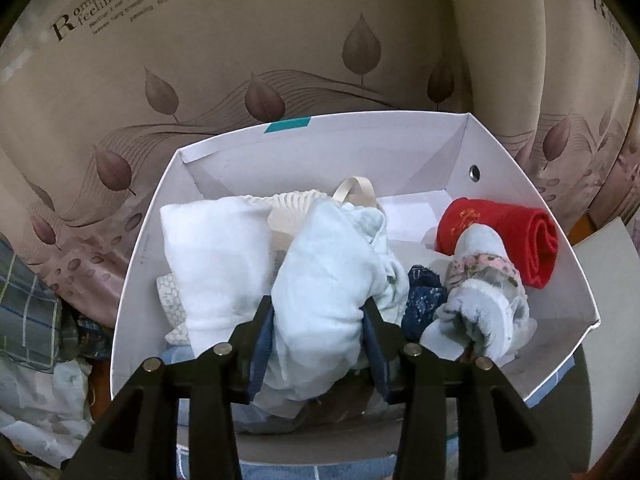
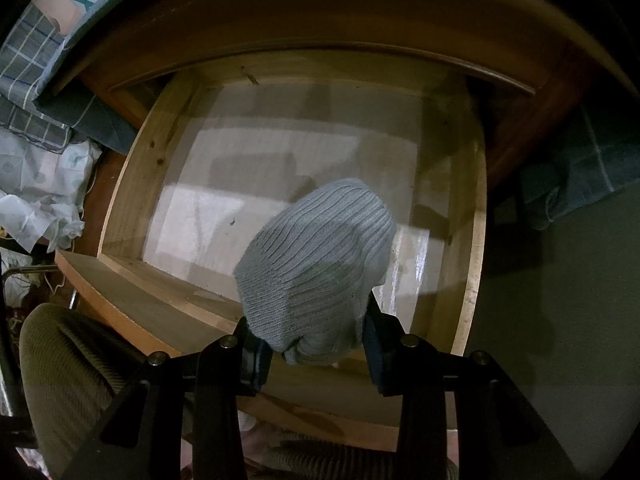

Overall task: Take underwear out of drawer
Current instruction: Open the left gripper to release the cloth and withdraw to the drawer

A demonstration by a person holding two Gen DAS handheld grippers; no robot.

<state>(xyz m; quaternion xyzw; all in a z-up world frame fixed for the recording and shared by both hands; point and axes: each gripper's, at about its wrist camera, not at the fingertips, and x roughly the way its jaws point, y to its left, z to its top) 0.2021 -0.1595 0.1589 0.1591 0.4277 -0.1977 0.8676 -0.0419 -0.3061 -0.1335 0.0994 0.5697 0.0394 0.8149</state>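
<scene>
In the left wrist view my left gripper point(image 1: 318, 308) hangs over a white cardboard box point(image 1: 136, 248), its pads pressed against a pale blue piece of underwear point(image 1: 324, 276) that rests on the pile inside. The box also holds a white garment point(image 1: 216, 256), a red roll point(image 1: 508, 240), a dark blue piece point(image 1: 424, 300) and a grey-blue floral piece point(image 1: 476, 296). In the right wrist view my right gripper point(image 2: 308, 320) is shut on a grey-blue ribbed piece of underwear point(image 2: 316, 248), held above the open wooden drawer point(image 2: 132, 184). The drawer's bottom shows nothing else.
A beige leaf-printed cloth point(image 1: 240, 60) hangs behind the box. Plaid fabric point(image 1: 24, 300) and crumpled pale cloth point(image 1: 44, 396) lie to its left. Beside the drawer are plaid bedding point(image 2: 32, 80), crumpled pale cloth point(image 2: 44, 192) and an olive ribbed cushion point(image 2: 68, 360).
</scene>
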